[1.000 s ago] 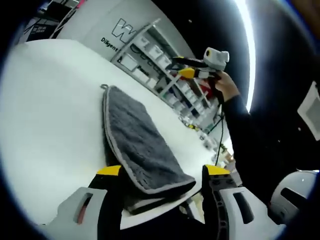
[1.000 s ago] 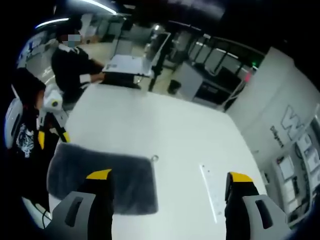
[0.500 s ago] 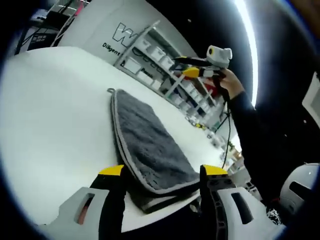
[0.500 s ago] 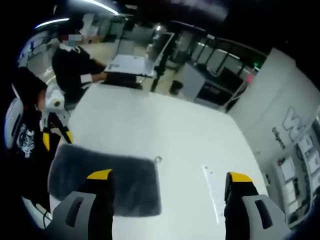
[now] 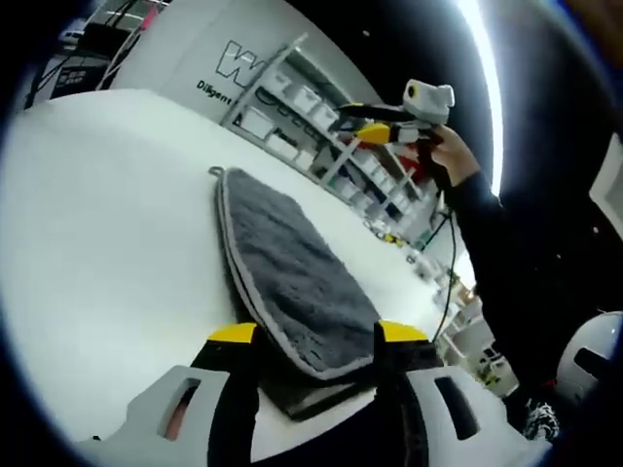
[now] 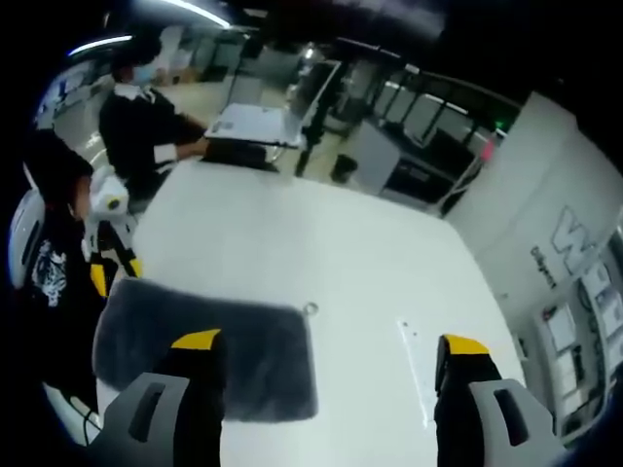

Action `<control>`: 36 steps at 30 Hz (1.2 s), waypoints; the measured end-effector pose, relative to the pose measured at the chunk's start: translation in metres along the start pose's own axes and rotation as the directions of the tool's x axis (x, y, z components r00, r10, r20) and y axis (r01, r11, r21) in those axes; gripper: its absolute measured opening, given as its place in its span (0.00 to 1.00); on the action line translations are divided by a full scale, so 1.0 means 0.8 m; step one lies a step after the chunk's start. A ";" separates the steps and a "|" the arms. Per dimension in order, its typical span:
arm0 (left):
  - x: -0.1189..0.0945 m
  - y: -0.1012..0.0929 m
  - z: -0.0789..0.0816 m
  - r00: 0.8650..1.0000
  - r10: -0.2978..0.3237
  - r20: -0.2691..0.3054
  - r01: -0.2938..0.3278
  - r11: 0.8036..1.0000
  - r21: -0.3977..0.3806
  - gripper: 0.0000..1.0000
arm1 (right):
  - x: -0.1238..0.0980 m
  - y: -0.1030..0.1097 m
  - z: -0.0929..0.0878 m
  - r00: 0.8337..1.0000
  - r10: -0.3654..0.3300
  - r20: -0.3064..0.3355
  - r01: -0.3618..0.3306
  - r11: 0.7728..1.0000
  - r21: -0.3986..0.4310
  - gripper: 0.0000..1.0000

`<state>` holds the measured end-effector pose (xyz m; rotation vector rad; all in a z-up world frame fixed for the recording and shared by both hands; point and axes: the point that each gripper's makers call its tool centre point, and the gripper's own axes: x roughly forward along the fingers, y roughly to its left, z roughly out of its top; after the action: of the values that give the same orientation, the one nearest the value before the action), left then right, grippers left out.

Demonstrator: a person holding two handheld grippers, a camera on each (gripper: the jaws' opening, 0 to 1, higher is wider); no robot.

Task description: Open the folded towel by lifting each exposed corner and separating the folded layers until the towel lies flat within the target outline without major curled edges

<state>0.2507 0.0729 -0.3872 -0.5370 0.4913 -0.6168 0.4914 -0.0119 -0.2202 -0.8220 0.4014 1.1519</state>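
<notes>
Up close, left gripper (image 5: pixel 307 336) fingers straddle the towel (image 5: pixel 287 277) corner, apart; right gripper (image 6: pixel 331 342) fingers wide apart above the table (image 6: pixel 370 263)

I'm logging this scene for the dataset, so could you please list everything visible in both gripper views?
Folded grey fluffy towel: one, grey with paler edging and a small hanging loop at its far corner, lying on the table, near the edge.
White table: one, white, under the towel.
Thin pale strip: one, on the table, right of the towel in the right gripper view.
Shelving rack with white boxes: one, beyond the table.
Seated person in dark clothes: one, at the table's far end.
Left gripper: one, yellow-tipped, jaws on either side of the towel's near corner.
Right gripper: one, yellow-tipped, held up above the table, jaws wide apart.
Holder's hand: one, gripping the right gripper.
</notes>
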 end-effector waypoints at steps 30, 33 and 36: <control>0.012 -0.013 0.016 0.999 -0.027 0.034 0.023 0.994 0.109 0.04 | 0.080 0.007 -0.002 0.992 0.106 -0.070 -0.108 0.994 -0.031 0.63; 0.012 -0.016 0.017 0.999 -0.038 0.034 0.034 0.992 0.119 0.03 | 0.095 0.008 -0.010 0.987 0.124 -0.100 -0.128 0.991 -0.039 0.60; 0.014 -0.020 0.020 0.998 -0.046 0.033 0.041 0.991 0.127 0.03 | 0.101 0.016 -0.010 0.980 0.158 -0.121 -0.164 0.986 -0.040 0.51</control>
<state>0.2615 0.0596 -0.3688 -0.4385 0.4040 -0.6740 0.5114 0.0364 -0.2836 -0.9170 0.5461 1.2711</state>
